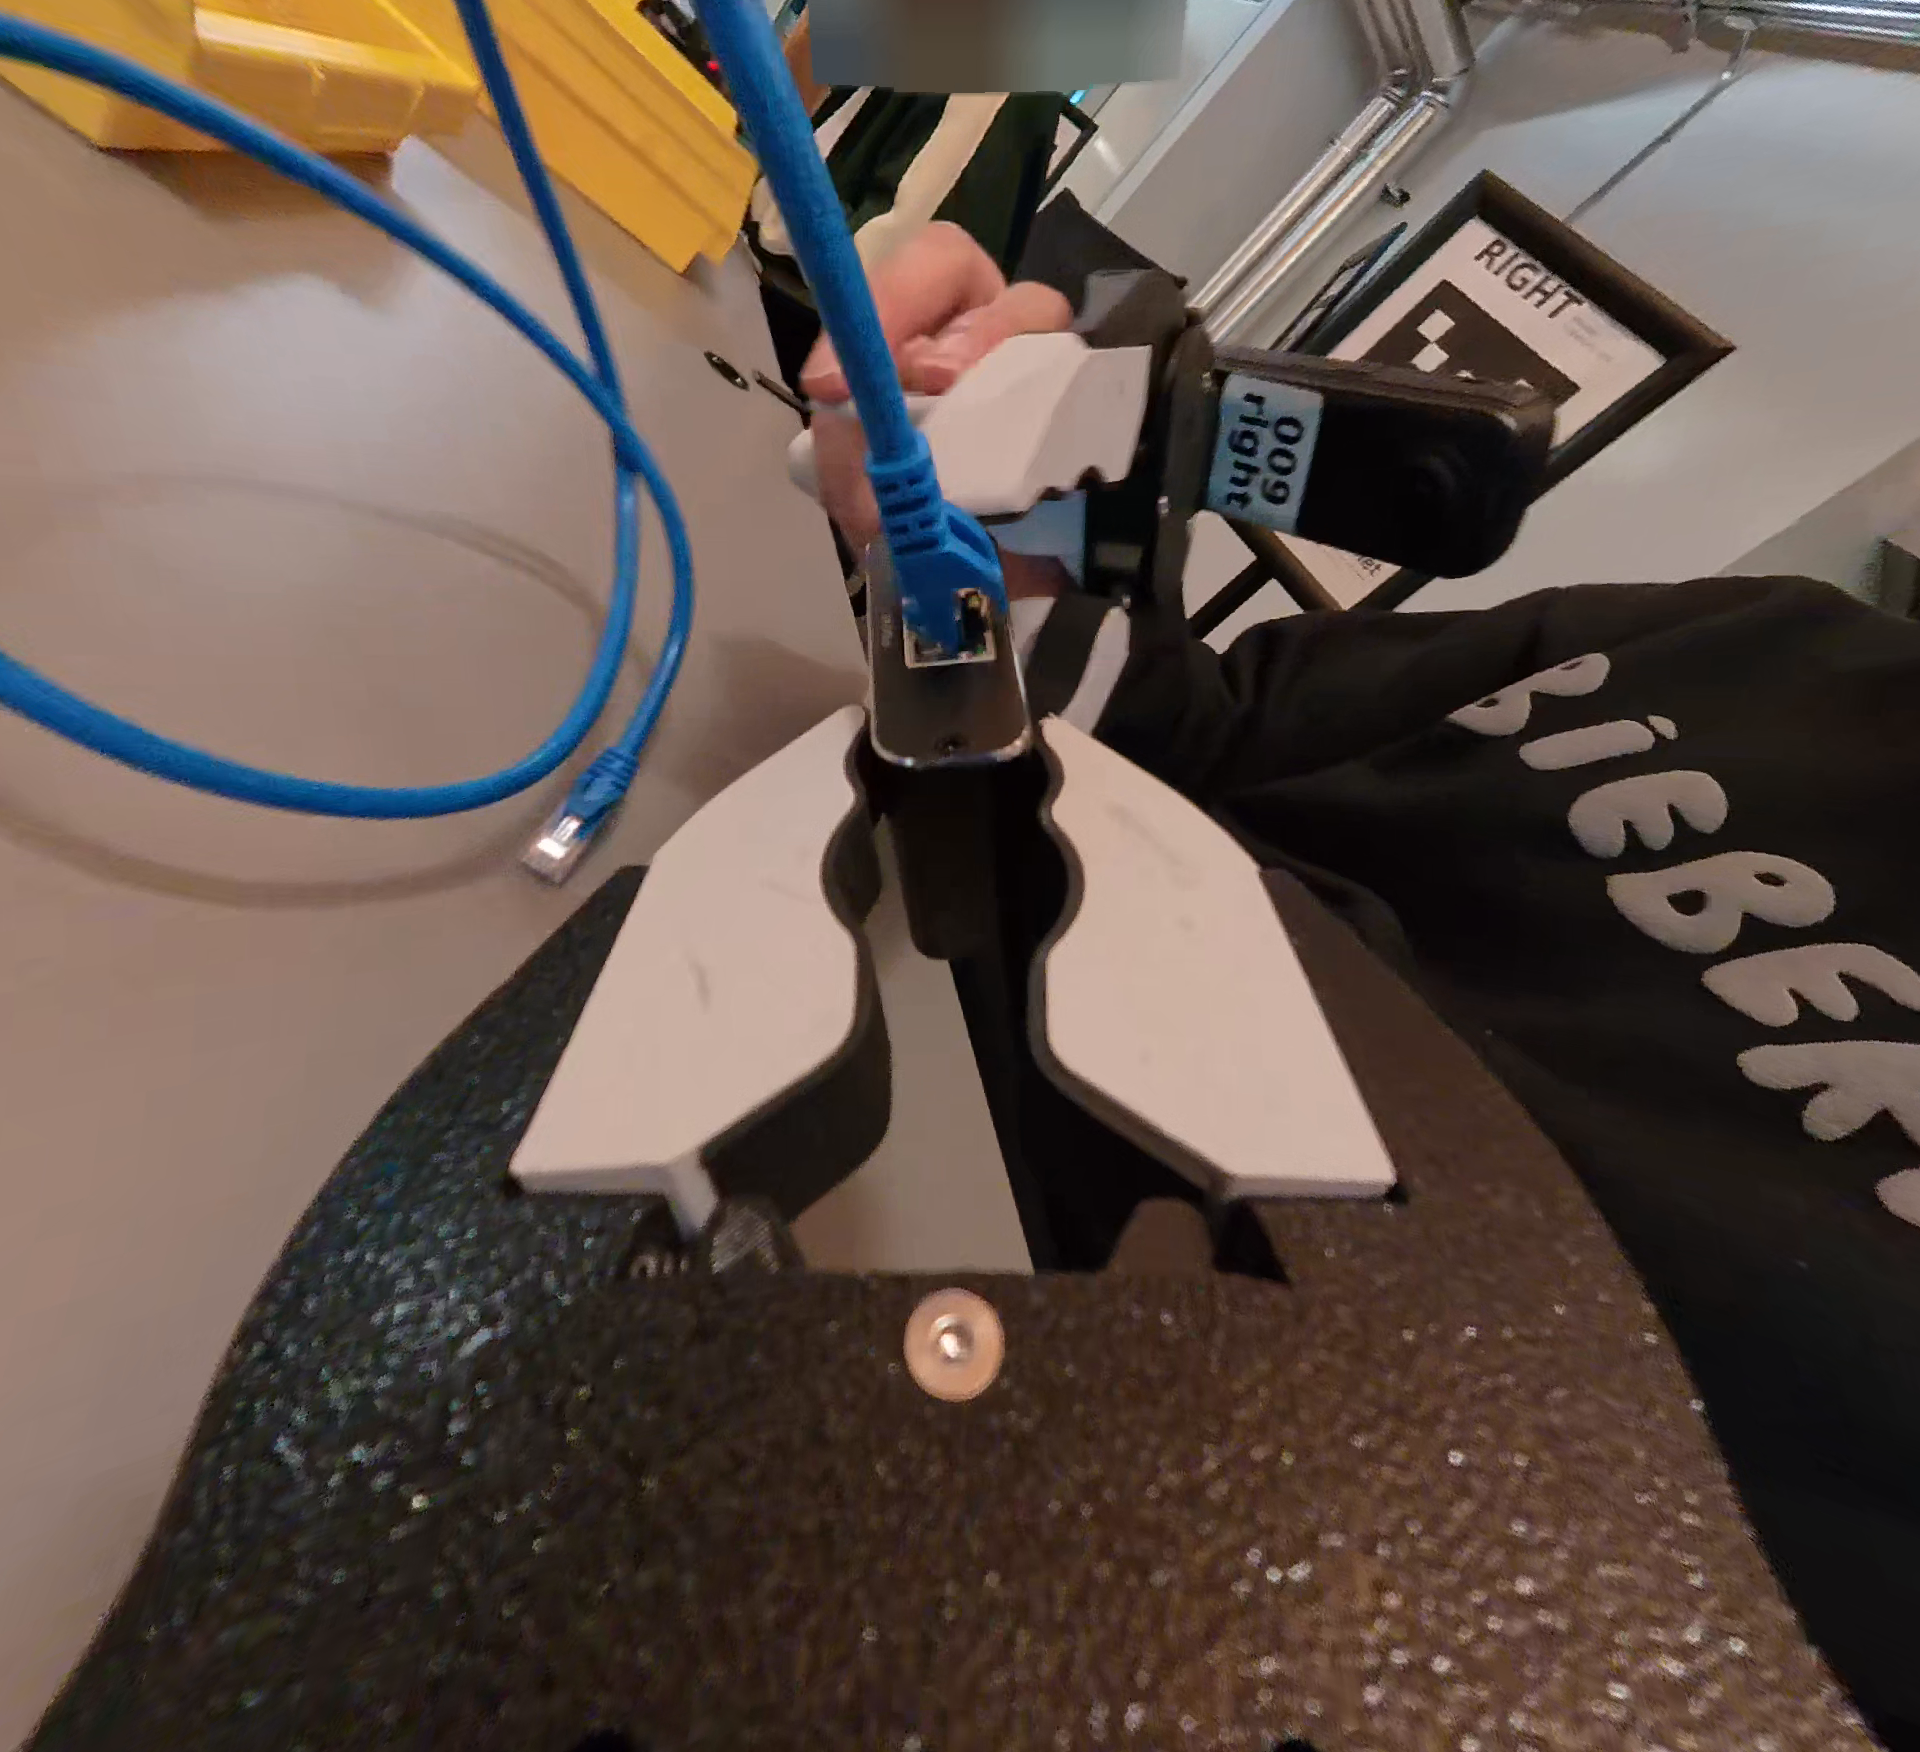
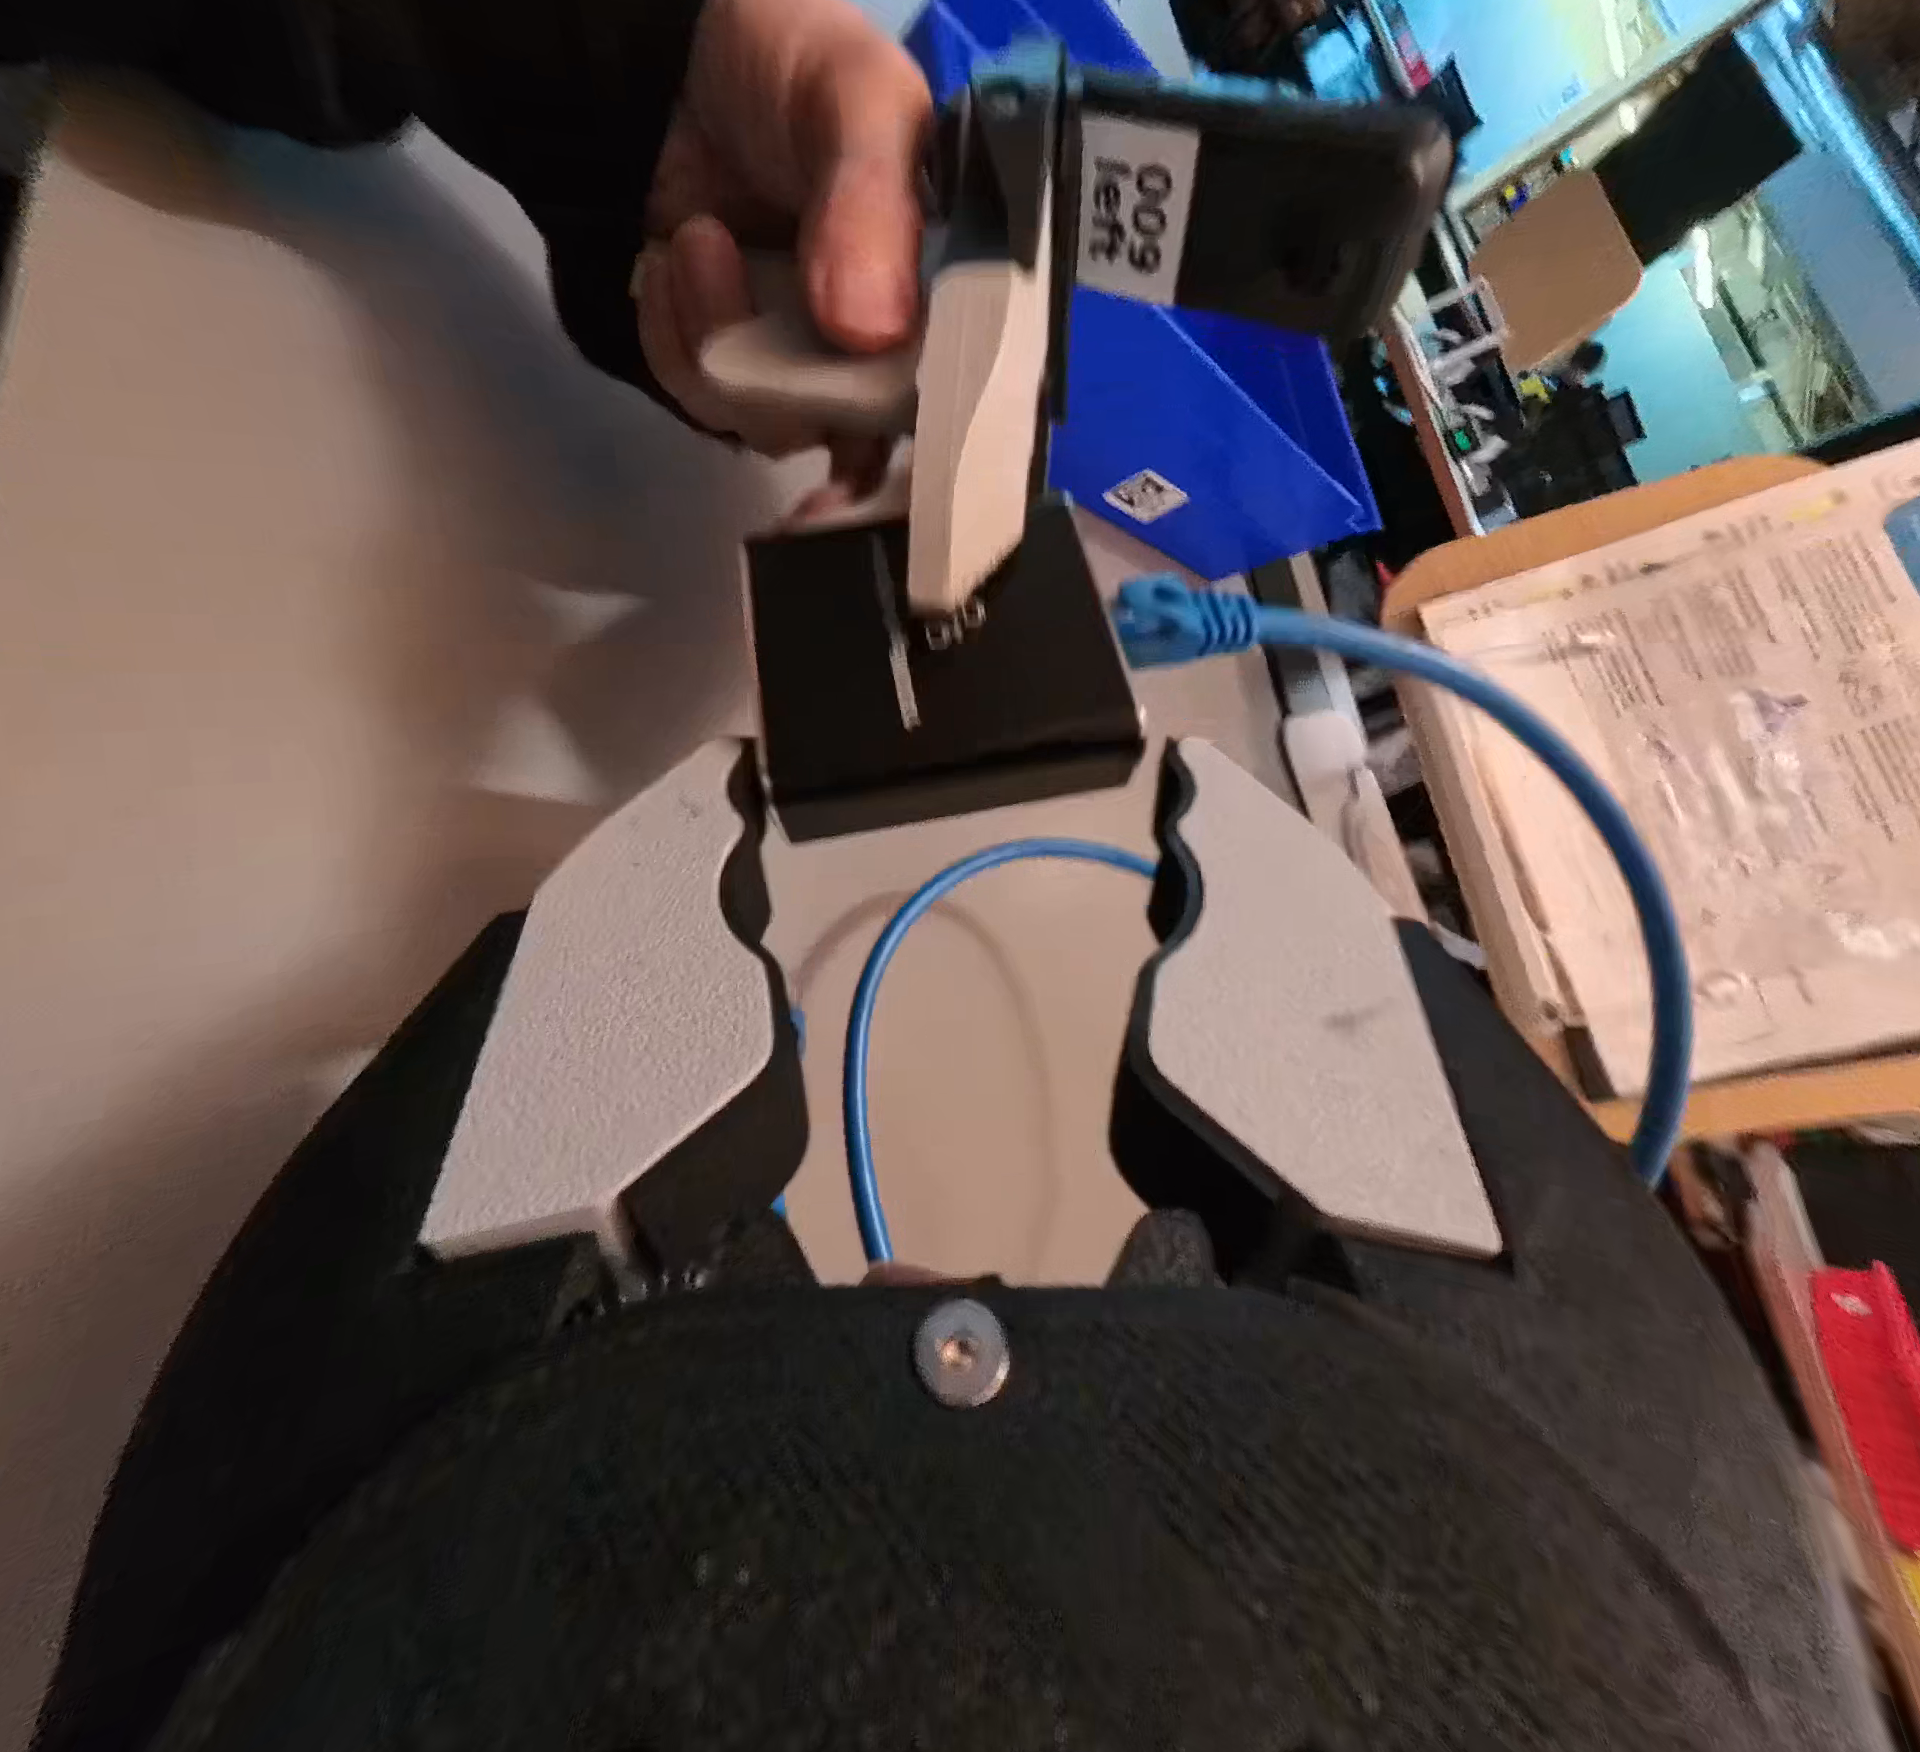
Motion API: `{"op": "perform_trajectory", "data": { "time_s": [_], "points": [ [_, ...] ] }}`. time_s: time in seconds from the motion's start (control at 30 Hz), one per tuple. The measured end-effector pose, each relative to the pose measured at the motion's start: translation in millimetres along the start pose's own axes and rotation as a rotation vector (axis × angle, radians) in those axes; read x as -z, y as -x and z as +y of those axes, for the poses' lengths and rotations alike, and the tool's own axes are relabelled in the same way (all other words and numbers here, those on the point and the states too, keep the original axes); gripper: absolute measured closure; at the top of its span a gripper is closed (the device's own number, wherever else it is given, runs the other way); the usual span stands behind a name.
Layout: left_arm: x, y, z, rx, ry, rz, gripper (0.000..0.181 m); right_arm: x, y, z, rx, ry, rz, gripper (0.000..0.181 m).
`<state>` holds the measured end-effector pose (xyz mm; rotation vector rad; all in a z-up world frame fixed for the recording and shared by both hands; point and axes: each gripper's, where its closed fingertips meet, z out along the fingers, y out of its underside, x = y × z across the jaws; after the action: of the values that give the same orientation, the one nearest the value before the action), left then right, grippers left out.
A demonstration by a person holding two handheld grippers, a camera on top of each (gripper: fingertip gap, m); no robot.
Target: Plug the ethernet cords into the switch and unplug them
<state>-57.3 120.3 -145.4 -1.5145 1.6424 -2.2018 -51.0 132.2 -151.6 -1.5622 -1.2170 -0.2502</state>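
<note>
My left gripper (image 1: 951, 746) is shut on the black switch (image 1: 951, 694) and holds it edge-on above the table. A blue ethernet cord (image 1: 821, 227) runs down from above, and its plug (image 1: 935, 549) sits in a port on the switch's edge. In the right wrist view the switch (image 2: 935, 694) shows as a flat black box with the left gripper (image 2: 951, 606) clamped on it from above and the blue plug (image 2: 1174, 622) at its right side. My right gripper (image 2: 961, 767) is open, its fingertips either side of the switch's near end. A second blue cord's loose plug (image 1: 571, 835) lies on the table.
Yellow bins (image 1: 343, 19) stand at the far edge of the beige table (image 1: 208, 507). Blue bins (image 2: 1195, 424) stand behind the switch. A board with papers (image 2: 1683, 715) is on the right. A blue cord loop (image 2: 862, 1027) lies under my right gripper. The person's dark sleeve (image 1: 1558, 871) is close.
</note>
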Motion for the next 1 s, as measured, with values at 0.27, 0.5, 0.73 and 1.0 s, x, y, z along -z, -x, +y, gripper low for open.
{"op": "perform_trajectory", "data": {
  "time_s": [0.27, 0.5, 0.73, 1.0],
  "points": [
    [-1, 1, 2, 0.002, 0.013, -0.001, 0.157, -5, 5, -4, 0.071, -0.006, 0.054, 0.113],
    [0, 15, 3, 0.005, 0.023, -0.105, 0.157, -17, 2, 6, 0.024, 0.089, 0.112, 0.110],
    [2, 14, 2, -0.001, 0.020, -0.101, 0.157, -17, 1, 9, 0.014, 0.137, 0.138, 0.112],
    [18, 52, -50, -0.186, -0.237, -0.712, 0.114, 4, -57, 43, 0.227, 0.589, 0.549, 0.112]
  ]
}}
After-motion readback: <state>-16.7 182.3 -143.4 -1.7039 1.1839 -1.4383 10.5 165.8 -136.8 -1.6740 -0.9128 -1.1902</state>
